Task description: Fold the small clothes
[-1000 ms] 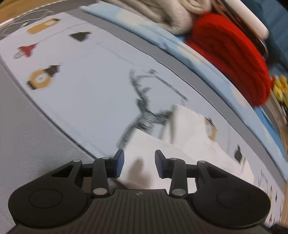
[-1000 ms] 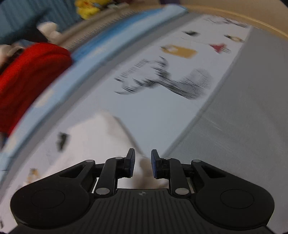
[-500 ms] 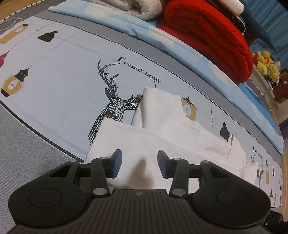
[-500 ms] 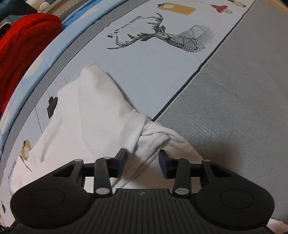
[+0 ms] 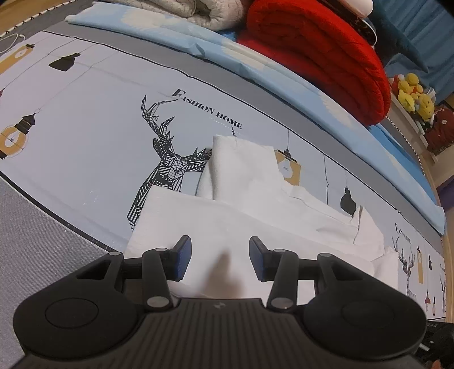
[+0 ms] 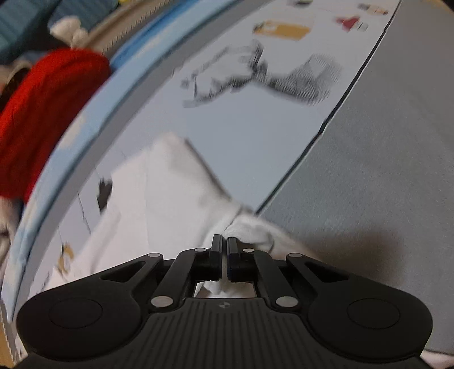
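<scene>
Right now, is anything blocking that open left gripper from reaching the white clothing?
Nothing visible does. The left gripper hangs with its jaws apart right above the white garment, with only bare cloth between them. The right gripper is already shut on another part.

Deer-print bedsheet; red blanket, beige blanket, yellow plush toys behind.

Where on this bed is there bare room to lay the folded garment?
Free: the sheet left of the white garment, around the deer print, and the grey strip along its edge. Crowded: the back, with red blanket, beige blanket, plush toys.
</scene>
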The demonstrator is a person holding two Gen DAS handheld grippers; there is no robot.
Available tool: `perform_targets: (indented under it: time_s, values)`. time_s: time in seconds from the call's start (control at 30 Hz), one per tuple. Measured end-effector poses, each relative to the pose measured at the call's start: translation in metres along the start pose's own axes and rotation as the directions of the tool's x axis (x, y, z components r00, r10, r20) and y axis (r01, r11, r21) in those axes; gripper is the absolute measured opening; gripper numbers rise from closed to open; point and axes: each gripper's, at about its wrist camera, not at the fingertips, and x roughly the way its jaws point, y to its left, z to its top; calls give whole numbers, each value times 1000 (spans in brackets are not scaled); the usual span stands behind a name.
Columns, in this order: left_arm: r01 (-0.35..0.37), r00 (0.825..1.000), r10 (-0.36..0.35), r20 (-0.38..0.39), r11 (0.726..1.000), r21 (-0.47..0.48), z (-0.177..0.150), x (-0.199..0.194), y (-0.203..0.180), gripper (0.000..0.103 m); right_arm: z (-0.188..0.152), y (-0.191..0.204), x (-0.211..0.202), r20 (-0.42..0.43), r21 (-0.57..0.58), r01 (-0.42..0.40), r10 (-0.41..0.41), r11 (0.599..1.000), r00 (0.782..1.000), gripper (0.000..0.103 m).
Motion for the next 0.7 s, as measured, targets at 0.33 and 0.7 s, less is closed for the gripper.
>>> perform_targets:
  time_s: [0.33,0.7]
  values:
    - [12,1000,-12,-21,1000,16,0,3,-2,54,-1,-20,-1,32,125,107,-112,986,993,7]
    - [2,999,0,-42,999,45,-3,8,-7,54,-10,22,-18,173,-161,-16,45,987,984,26]
